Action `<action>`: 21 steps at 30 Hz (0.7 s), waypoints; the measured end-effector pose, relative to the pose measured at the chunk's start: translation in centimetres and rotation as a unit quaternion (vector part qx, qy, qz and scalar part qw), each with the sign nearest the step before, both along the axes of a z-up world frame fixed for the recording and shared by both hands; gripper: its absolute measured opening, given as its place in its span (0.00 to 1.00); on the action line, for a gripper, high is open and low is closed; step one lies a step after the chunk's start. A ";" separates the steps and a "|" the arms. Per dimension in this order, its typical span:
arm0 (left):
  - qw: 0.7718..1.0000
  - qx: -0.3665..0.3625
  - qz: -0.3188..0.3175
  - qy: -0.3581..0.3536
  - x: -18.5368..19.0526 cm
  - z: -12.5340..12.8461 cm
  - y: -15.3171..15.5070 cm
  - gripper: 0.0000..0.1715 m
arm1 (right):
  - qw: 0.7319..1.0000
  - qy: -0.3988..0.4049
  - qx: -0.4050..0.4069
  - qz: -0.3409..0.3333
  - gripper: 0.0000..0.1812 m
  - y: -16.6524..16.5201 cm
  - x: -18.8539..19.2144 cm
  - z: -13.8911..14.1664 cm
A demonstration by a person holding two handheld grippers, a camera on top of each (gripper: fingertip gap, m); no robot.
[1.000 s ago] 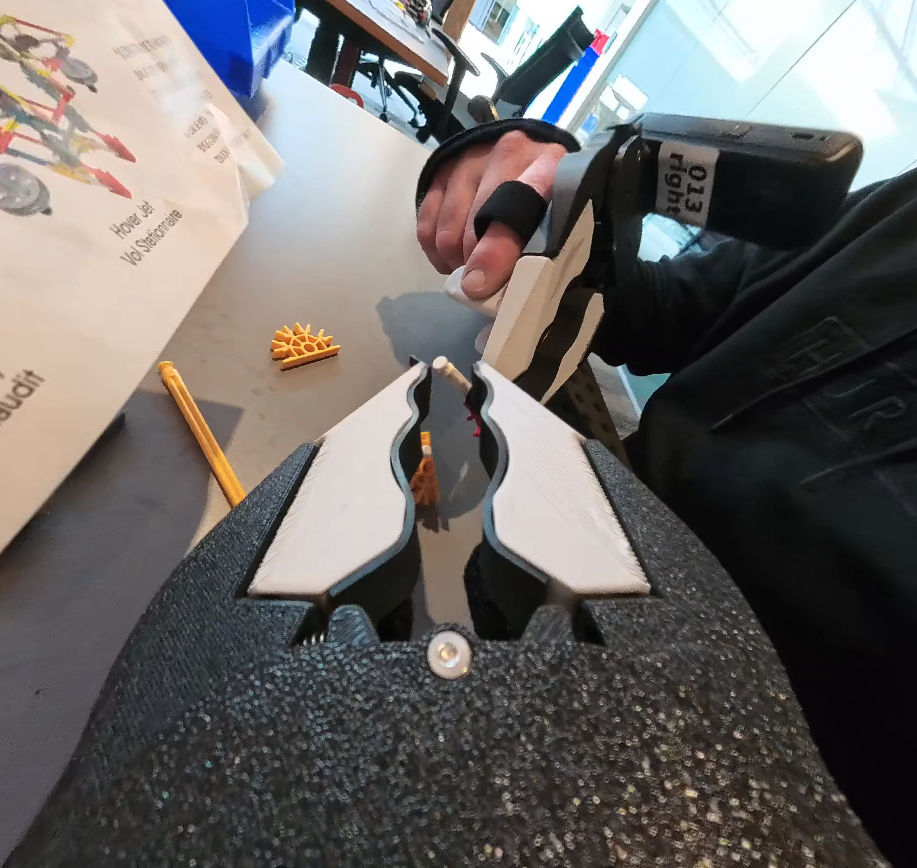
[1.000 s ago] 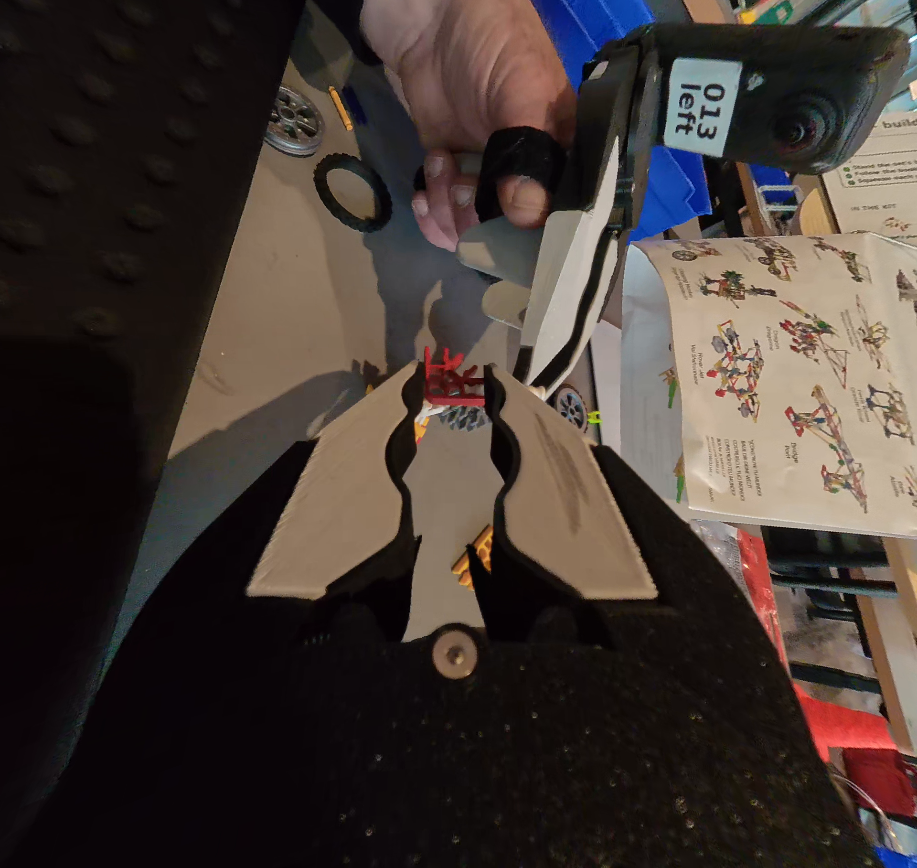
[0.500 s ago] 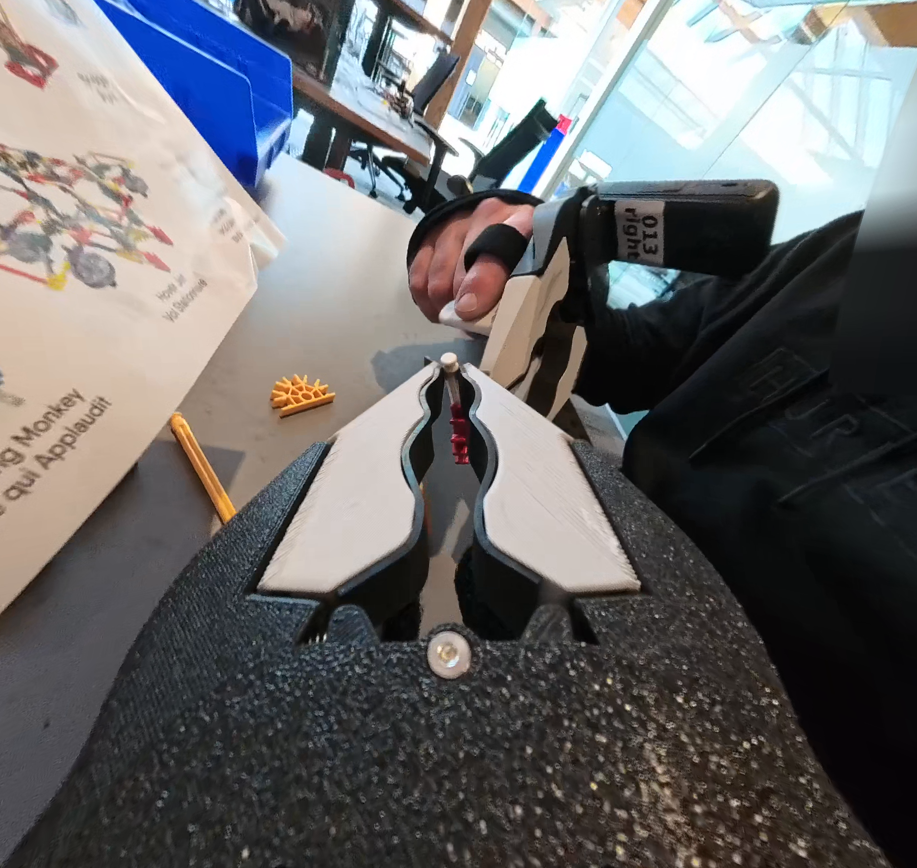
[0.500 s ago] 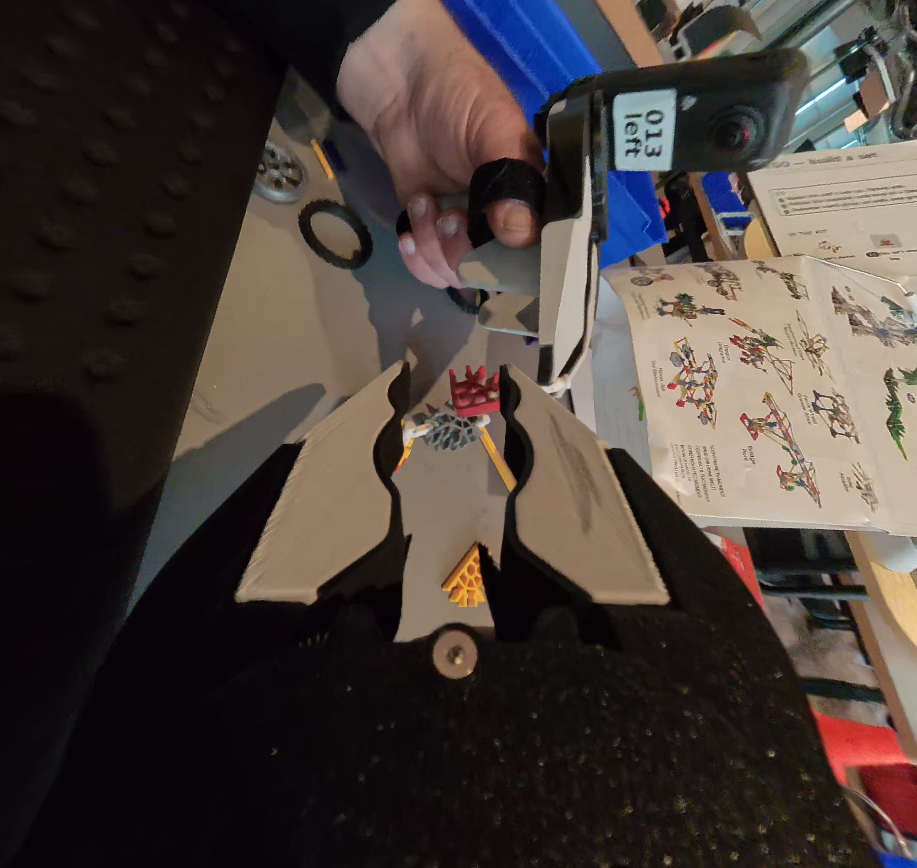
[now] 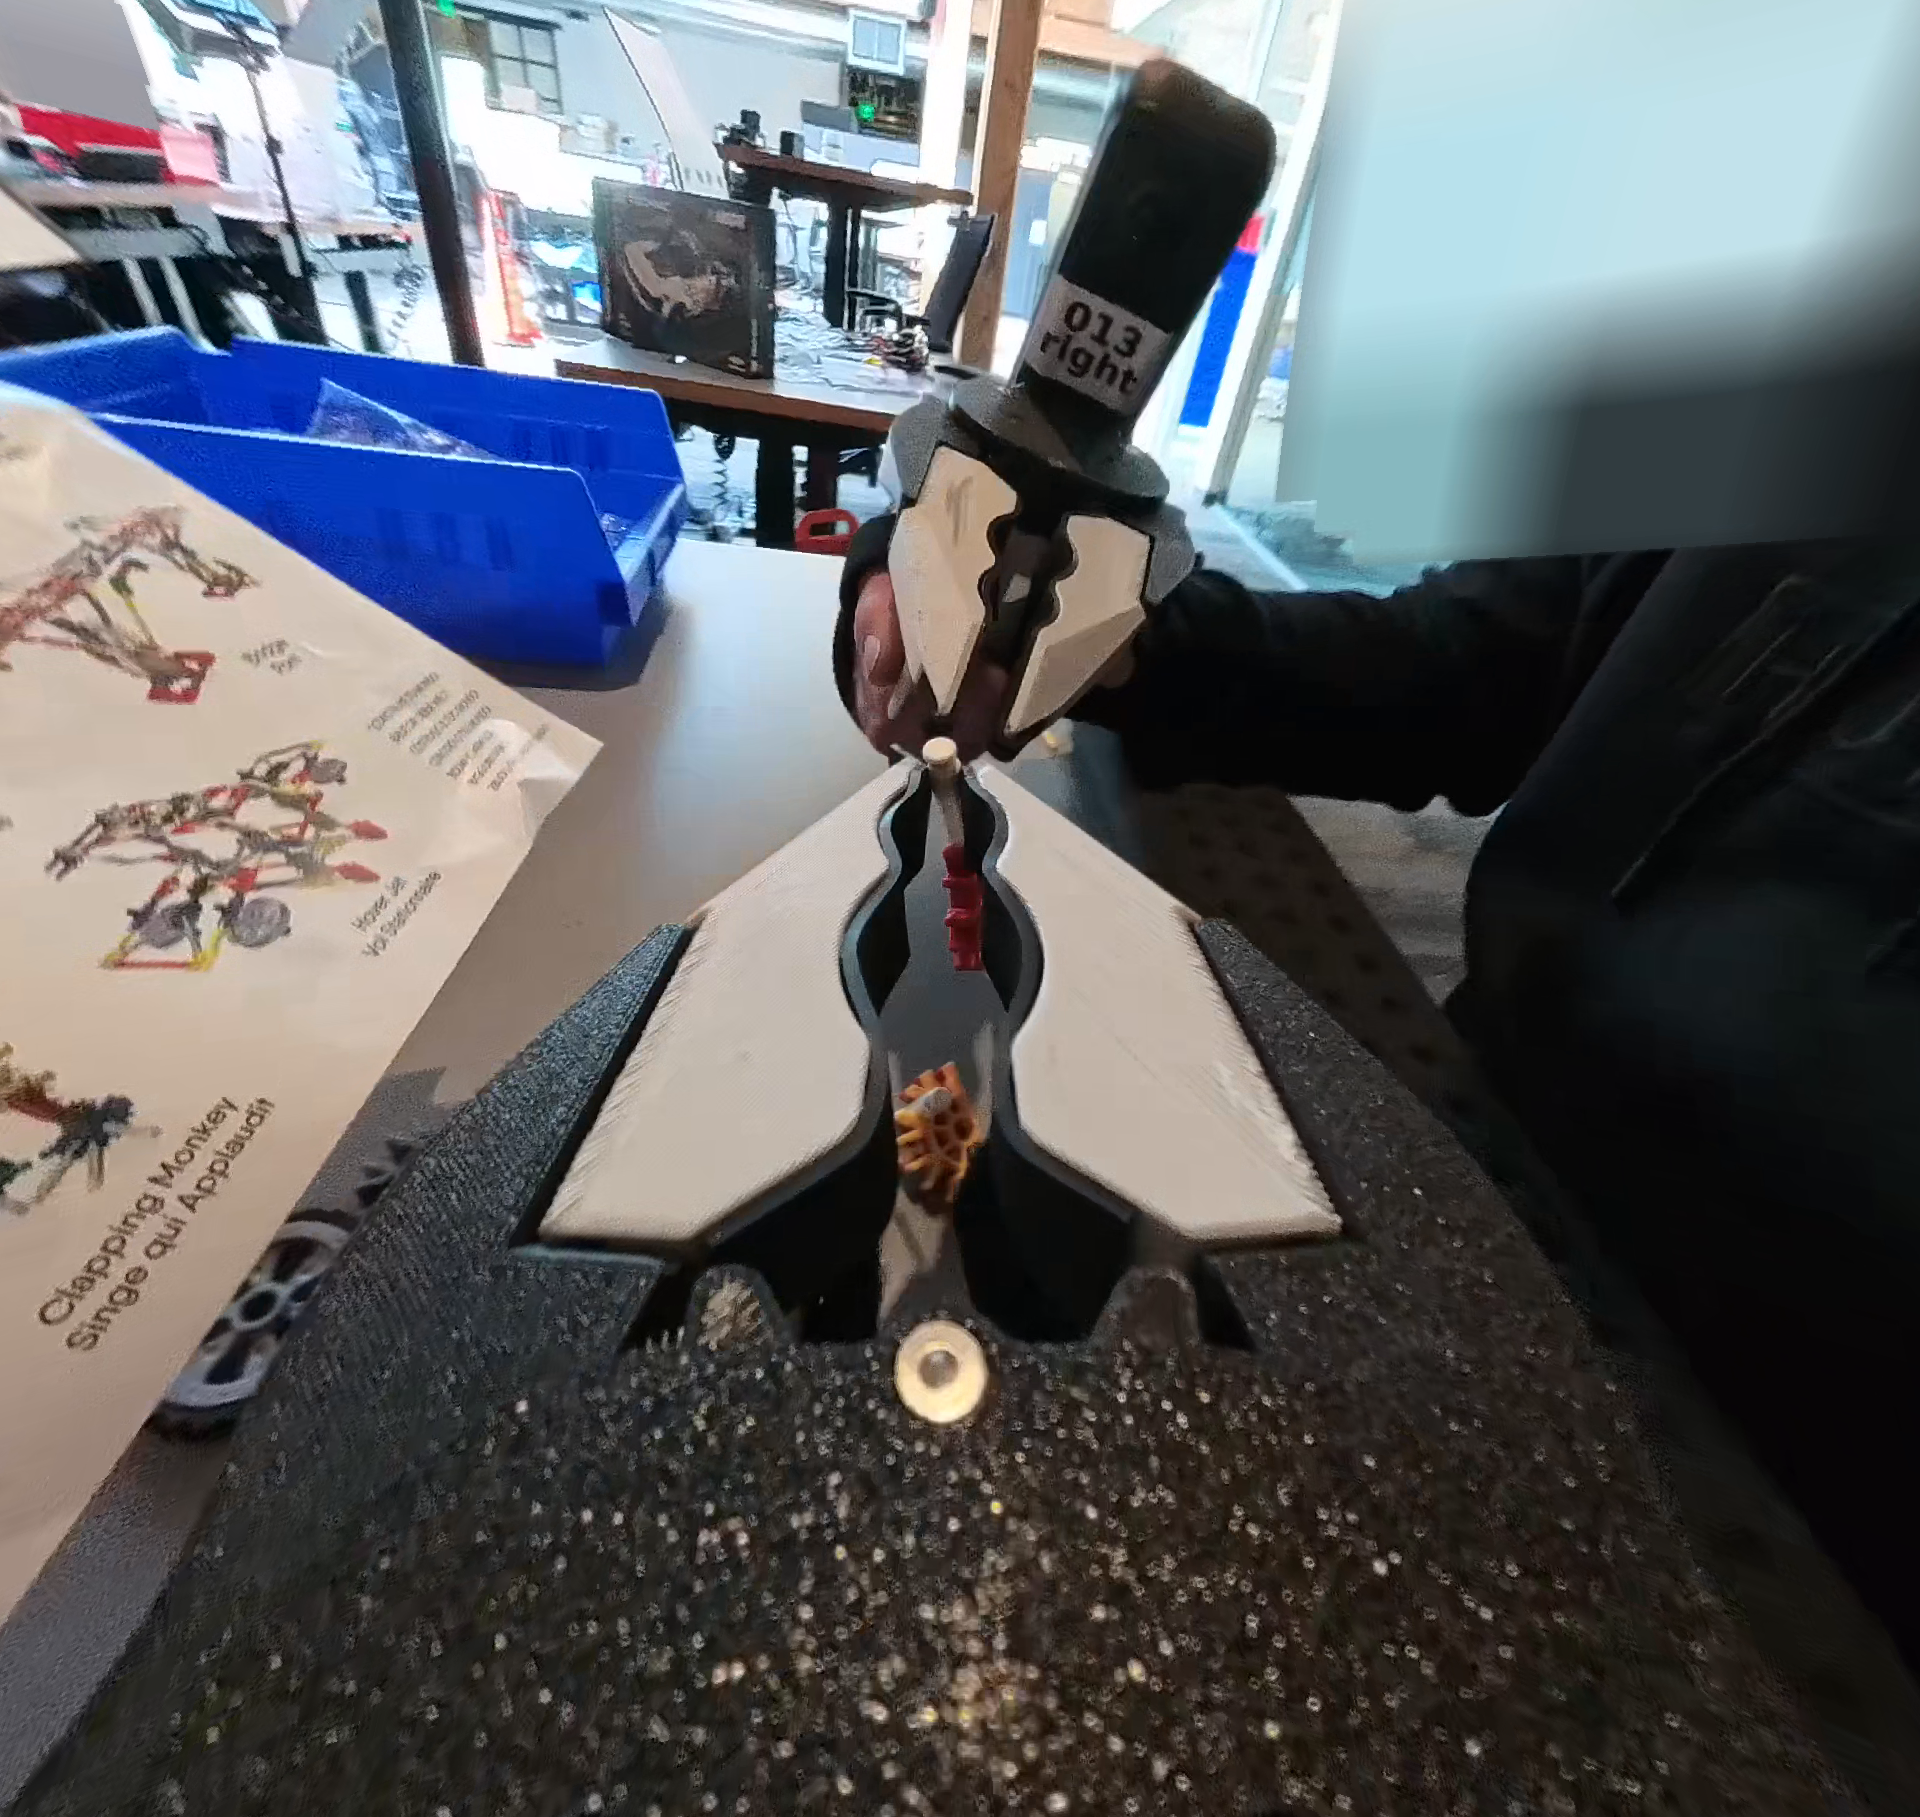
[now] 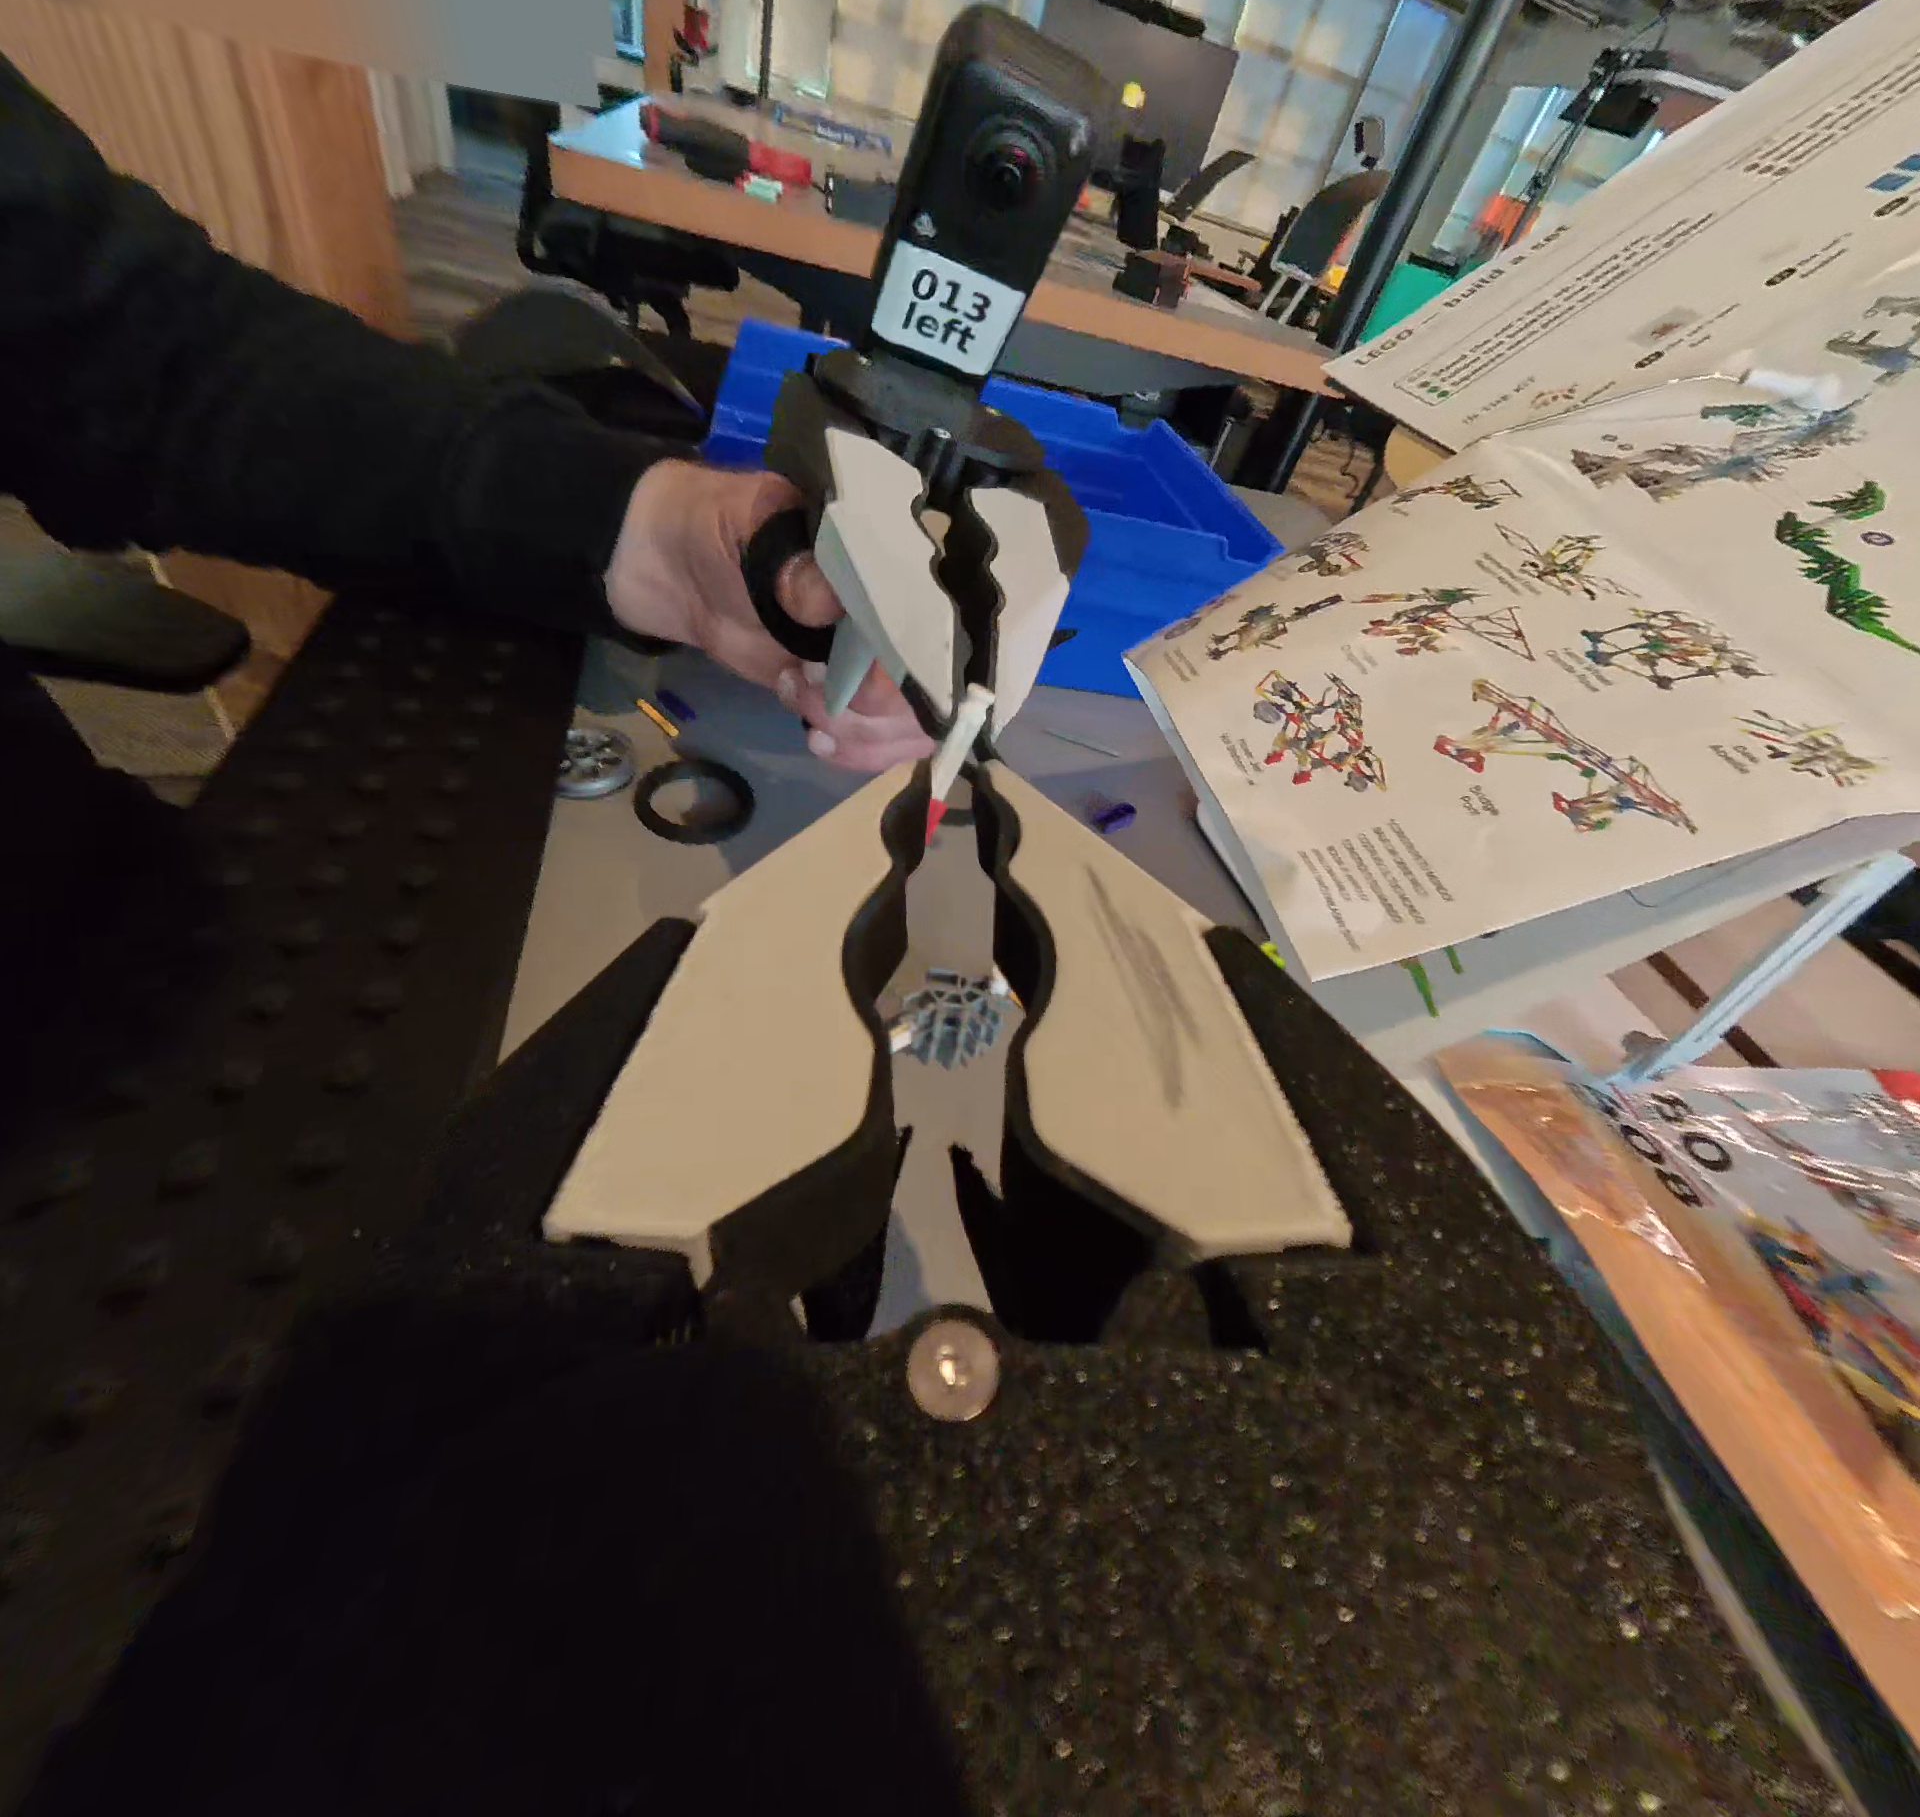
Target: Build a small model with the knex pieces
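Observation:
My left gripper is shut on the top end of a short white rod. A red connector hangs on the rod's lower end, below the fingers. The left gripper also shows in the right wrist view, holding the rod tilted towards my right gripper. My right gripper's jaws stand a narrow gap apart; the rod's red end shows in that gap, not clamped. In the left wrist view the right gripper faces me just beyond the rod's top.
On the grey table lie an orange connector, a grey connector, a black tyre ring, a silver wheel and a purple piece. An instruction sheet and a blue bin stand to the left. The grippers are tip to tip, or close to it.
My right gripper let go of the red connector and drew back. My left gripper lifted the rod with the connector on it. Both grippers tilted up from the table to face each other.

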State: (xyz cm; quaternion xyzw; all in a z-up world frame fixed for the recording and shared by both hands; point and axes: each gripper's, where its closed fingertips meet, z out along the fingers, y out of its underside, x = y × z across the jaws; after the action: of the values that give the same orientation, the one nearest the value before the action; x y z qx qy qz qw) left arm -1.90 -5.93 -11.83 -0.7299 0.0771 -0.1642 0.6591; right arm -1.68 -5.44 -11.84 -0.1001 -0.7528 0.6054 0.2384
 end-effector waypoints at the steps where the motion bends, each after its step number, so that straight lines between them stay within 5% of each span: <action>1: 1.000 0.003 0.003 0.012 0.1 0.1 0.0 0.02 | 1.000 -0.009 -0.007 0.007 0.04 -0.1 0.1 0.0; 21: 0.987 0.016 0.029 0.156 1.5 0.5 0.4 0.02 | 0.999 -0.023 -0.018 0.029 0.10 -0.7 0.7 -0.1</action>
State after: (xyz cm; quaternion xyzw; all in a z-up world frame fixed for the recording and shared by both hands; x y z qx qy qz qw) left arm -0.44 -5.53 -11.37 -0.7379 0.1605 -0.0277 0.6549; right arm -0.96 -6.17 -11.94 -0.0958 -0.7498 0.6228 0.2017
